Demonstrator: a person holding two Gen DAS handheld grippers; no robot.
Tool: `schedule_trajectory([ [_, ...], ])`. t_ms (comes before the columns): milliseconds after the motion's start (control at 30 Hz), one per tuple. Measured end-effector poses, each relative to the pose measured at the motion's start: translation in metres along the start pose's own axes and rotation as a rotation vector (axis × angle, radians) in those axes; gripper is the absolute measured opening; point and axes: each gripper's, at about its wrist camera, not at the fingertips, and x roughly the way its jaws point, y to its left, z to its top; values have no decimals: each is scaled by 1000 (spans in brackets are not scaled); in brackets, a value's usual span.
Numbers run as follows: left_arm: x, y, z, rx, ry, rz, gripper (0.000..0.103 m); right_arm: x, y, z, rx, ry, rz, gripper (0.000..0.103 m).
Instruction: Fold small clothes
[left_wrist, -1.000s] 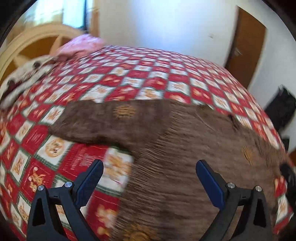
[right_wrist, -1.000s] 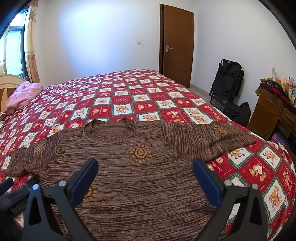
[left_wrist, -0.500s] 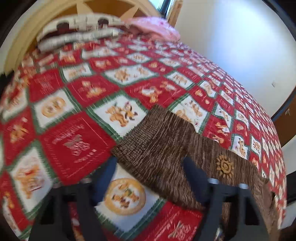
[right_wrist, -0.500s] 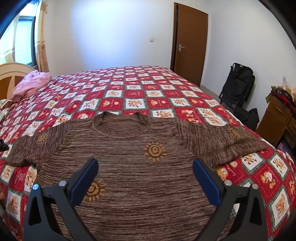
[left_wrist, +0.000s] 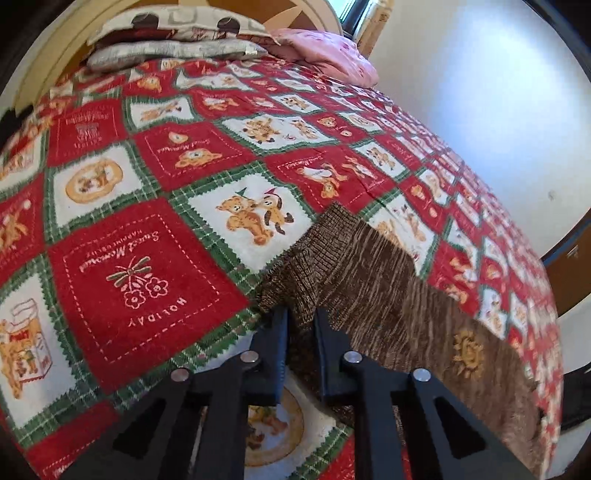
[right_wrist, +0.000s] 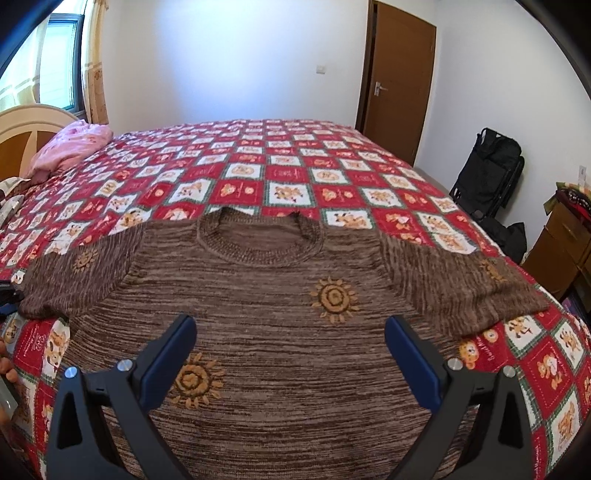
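A small brown knit sweater (right_wrist: 266, 332) with orange sun motifs lies flat, front up, on the red patchwork bedspread (right_wrist: 280, 162), sleeves spread to both sides. My left gripper (left_wrist: 300, 321) is shut on the cuff end of the sweater's left sleeve (left_wrist: 332, 266), which lies on the bedspread (left_wrist: 140, 273). My right gripper (right_wrist: 290, 332) is open and empty, hovering above the sweater's lower body. The right sleeve (right_wrist: 461, 284) lies spread toward the bed's right edge.
Pillows (left_wrist: 173, 40) and a pink cloth (left_wrist: 325, 51) lie at the headboard; the pink cloth also shows in the right wrist view (right_wrist: 70, 147). A black bag (right_wrist: 491, 173), a wooden dresser (right_wrist: 565, 243) and a door (right_wrist: 399, 85) are right of the bed.
My left gripper moved left from the sweater's body to the sleeve cuff and closed on it. My right gripper stayed open and drifted slightly over the sweater.
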Motion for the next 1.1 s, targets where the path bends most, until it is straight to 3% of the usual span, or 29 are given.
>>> schedule_trajectory([
  [233,-11,-32,5,79,-17,22,9,-1,-11,2,40,10,14,103],
  [367,-38,-78,3,187,-95,-26,9,-2,-25,3,79,10,10,103],
  [467,-65,-128,-9,295,-145,-104,9,-1,-38,2,106,17,3,103],
  [600,-102,-200,-55,487,-193,-233,9,4,-62,-1,166,39,-13,103],
  [733,-123,-258,-131,695,-188,-339,9,6,-86,-4,208,52,-39,103],
  [833,-114,-282,-187,819,-151,-346,9,8,-107,-8,244,62,-64,103],
  [933,-93,-288,-221,861,-67,-330,9,11,-121,-13,275,76,-69,103],
  [1100,-78,-285,-247,896,-15,-305,9,13,-129,-15,284,92,-67,103],
])
